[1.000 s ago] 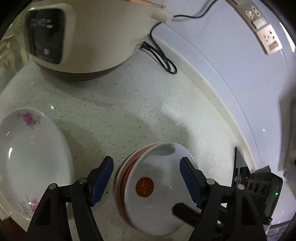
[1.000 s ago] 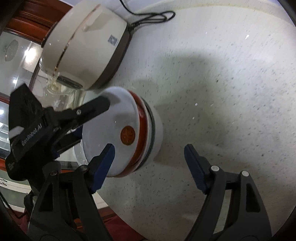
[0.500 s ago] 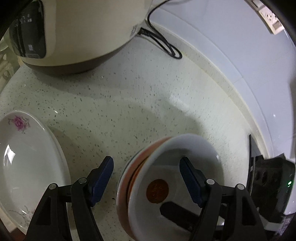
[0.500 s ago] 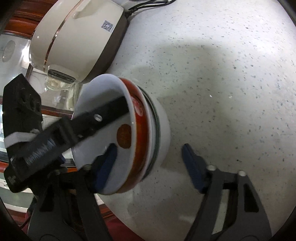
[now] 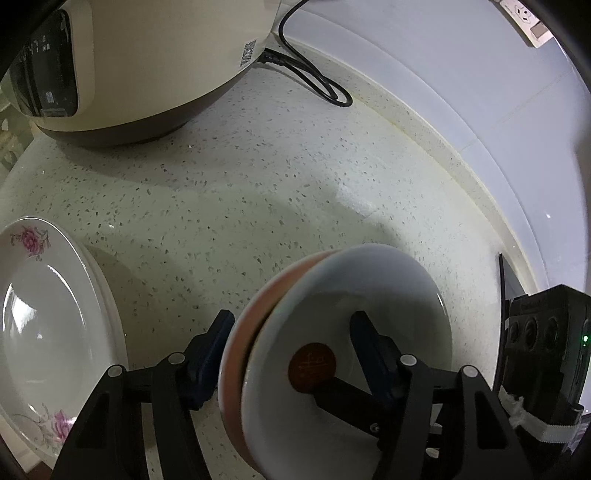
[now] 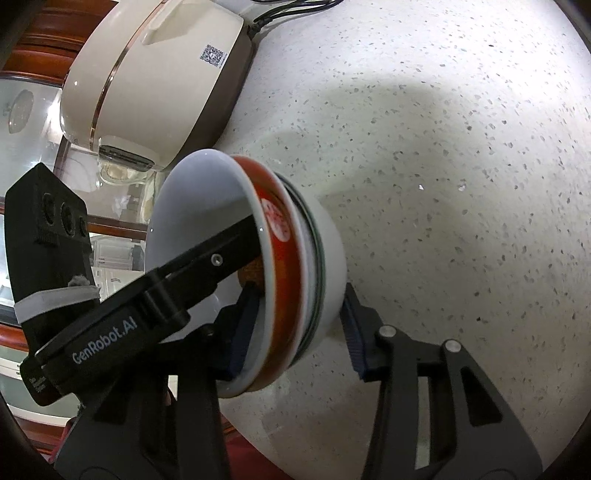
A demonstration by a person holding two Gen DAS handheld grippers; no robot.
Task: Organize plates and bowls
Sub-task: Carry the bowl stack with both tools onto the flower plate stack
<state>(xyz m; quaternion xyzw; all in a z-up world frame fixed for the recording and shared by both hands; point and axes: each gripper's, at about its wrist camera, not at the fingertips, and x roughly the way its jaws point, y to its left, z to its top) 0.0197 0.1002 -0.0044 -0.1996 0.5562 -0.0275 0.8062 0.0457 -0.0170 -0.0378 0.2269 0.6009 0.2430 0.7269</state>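
A nested stack of bowls, white inside with a red-brown seal mark and a red outer bowl, sits on the speckled counter. My left gripper straddles the stack's wall, one finger inside, one outside. In the right wrist view the stack shows white, red and green-rimmed layers. My right gripper also straddles it, the left pad inside the top bowl, the right pad against the outer white bowl. Both look closed on the stack.
A cream rice cooker stands at the back left, its black cord trailing along the wall. White floral plates lie stacked at the left. A wall socket is up right. The counter edge is near the right gripper.
Both grippers moved forward onto the bowl stack and narrowed around its walls. The stack now sits between the fingers of each.
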